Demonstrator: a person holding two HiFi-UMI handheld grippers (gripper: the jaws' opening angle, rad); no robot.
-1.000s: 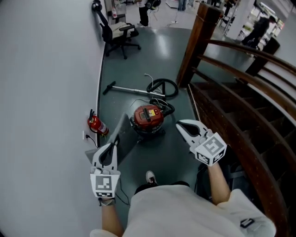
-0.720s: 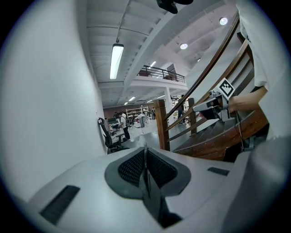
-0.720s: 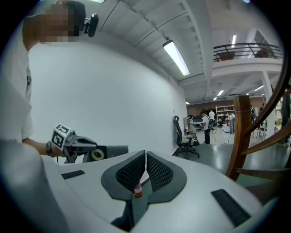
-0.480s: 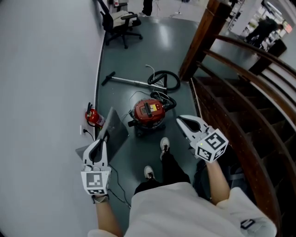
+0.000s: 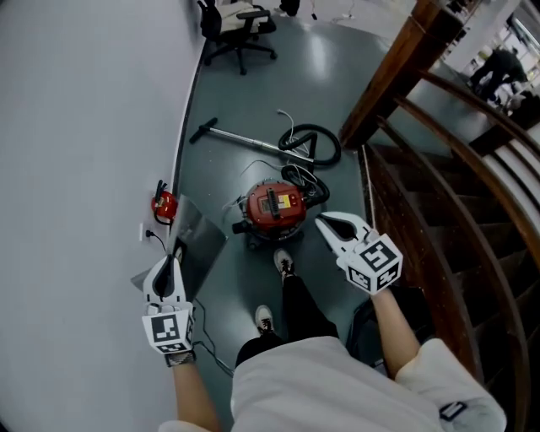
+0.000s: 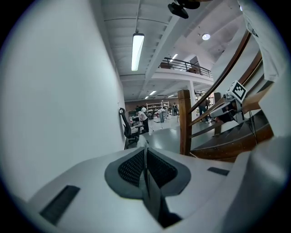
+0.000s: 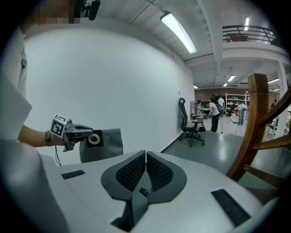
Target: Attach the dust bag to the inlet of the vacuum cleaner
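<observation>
- Left tool [image 5: 175, 255] is clamped on the edge of the grey bag [image 5: 202, 240], at the scene's left.
- Right tool [image 5: 327, 223] is closed with nothing in it.
- Red vacuum [image 5: 274, 208] stands on the floor [image 5: 253, 101], between the tools and slightly farther.

Just ahead of your feet [image 5: 284, 263] the vacuum cleaner [image 5: 272, 209] stands on the floor [image 5: 325, 72], its hose [image 5: 314, 145] and wand [image 5: 240, 139] behind it and an office chair [image 5: 240, 24] farther back. The dust bag [image 5: 201, 240] is to its left, near the fire extinguisher [image 5: 163, 204] at the wall [image 5: 84, 126]. Stairs [image 5: 439, 219] lie to your right.
</observation>
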